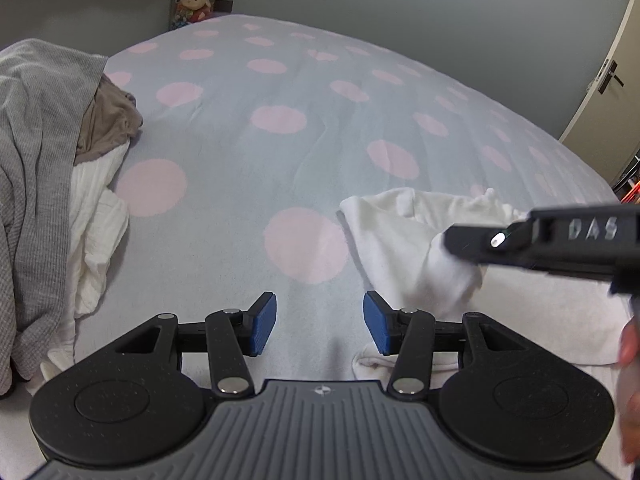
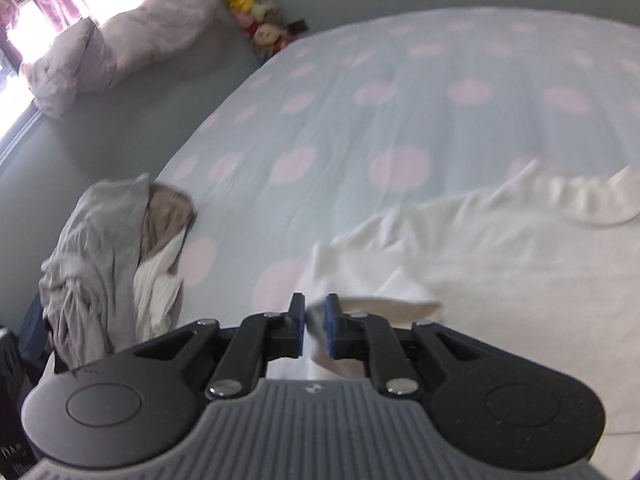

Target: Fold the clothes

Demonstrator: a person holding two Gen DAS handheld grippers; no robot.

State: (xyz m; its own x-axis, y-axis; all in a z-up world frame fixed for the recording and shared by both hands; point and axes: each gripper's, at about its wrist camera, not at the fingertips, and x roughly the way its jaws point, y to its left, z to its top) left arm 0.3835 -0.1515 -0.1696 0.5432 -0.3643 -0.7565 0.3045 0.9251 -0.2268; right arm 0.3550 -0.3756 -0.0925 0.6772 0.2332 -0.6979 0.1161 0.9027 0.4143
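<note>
- Covering nearly all of both views, the bed point(image 1: 280, 92) carries a pale blue sheet with pink dots, and most of it lies bare toward 12 o'clock.
- At 9 o'clock in the left wrist view a pile of unfolded clothes point(image 1: 36, 168) waits at the edge of the bed: a grey knit piece on top, a brown one and a white one under it. I judge that these are not yet folded, so most of the task is left.
- At 3 to 4 o'clock lies the white garment point(image 1: 392, 240), spread on the sheet but still wrinkled, one edge turned up. It seems to be only at the first fold.
- The right hand-held gripper point(image 2: 316, 328) has its jaws nearly together with a fold of the white garment between the pads; whether they still press on the cloth I cannot tell, because the picture is blurred.
- The left hand-held gripper point(image 1: 320, 320) stands open over the bare sheet at 6 o'clock and holds nothing; the garment's hem is just beside its right pad.
- Nothing blocks the folding area. A pillow point(image 2: 116, 44) at 10 o'clock and soft toys point(image 2: 256, 4) at 11 o'clock rest by the wall, well apart.
- A person's hand point(image 1: 630, 380) shows at 4 o'clock.
</note>
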